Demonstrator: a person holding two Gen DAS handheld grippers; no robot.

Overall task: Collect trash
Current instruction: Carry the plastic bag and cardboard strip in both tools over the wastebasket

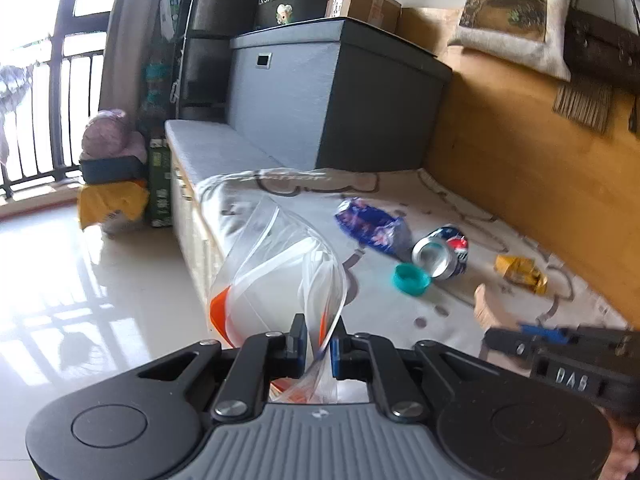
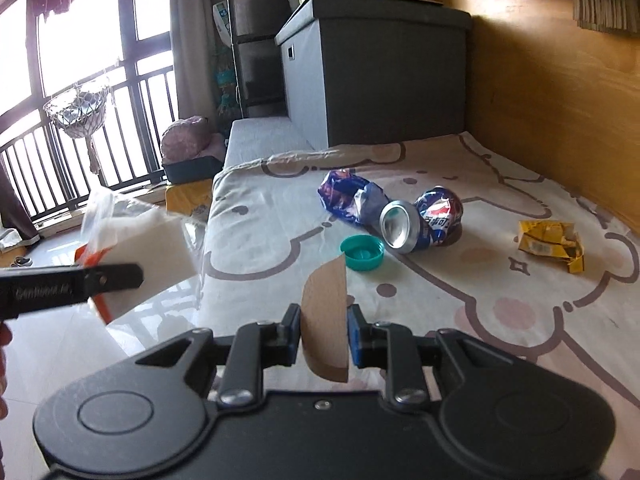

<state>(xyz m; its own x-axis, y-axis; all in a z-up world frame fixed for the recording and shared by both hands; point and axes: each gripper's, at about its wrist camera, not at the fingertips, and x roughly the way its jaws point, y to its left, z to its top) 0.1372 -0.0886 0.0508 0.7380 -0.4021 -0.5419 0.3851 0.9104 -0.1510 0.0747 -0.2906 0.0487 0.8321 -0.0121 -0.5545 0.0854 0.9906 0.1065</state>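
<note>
My left gripper point(image 1: 319, 338) is shut on the edge of a clear zip bag point(image 1: 276, 276) that has something white and orange inside; the bag hangs over the floor beside the bed. In the right wrist view that bag point(image 2: 136, 248) shows at the left with the left gripper's black finger across it. My right gripper point(image 2: 323, 326) is shut on a flat brown wooden piece point(image 2: 325, 320), held upright above the bed. On the bed sheet lie a crushed blue can point(image 2: 420, 220), a blue wrapper point(image 2: 348, 196), a teal cap point(image 2: 362, 253) and a yellow wrapper point(image 2: 550, 244).
The bed point(image 2: 500, 320) has a cartoon-print sheet and runs along a wooden wall point(image 2: 560, 80). A grey storage box point(image 2: 376, 72) stands at its far end. A glossy tiled floor point(image 1: 80, 280), a balcony railing point(image 2: 60, 160) and bundles lie to the left.
</note>
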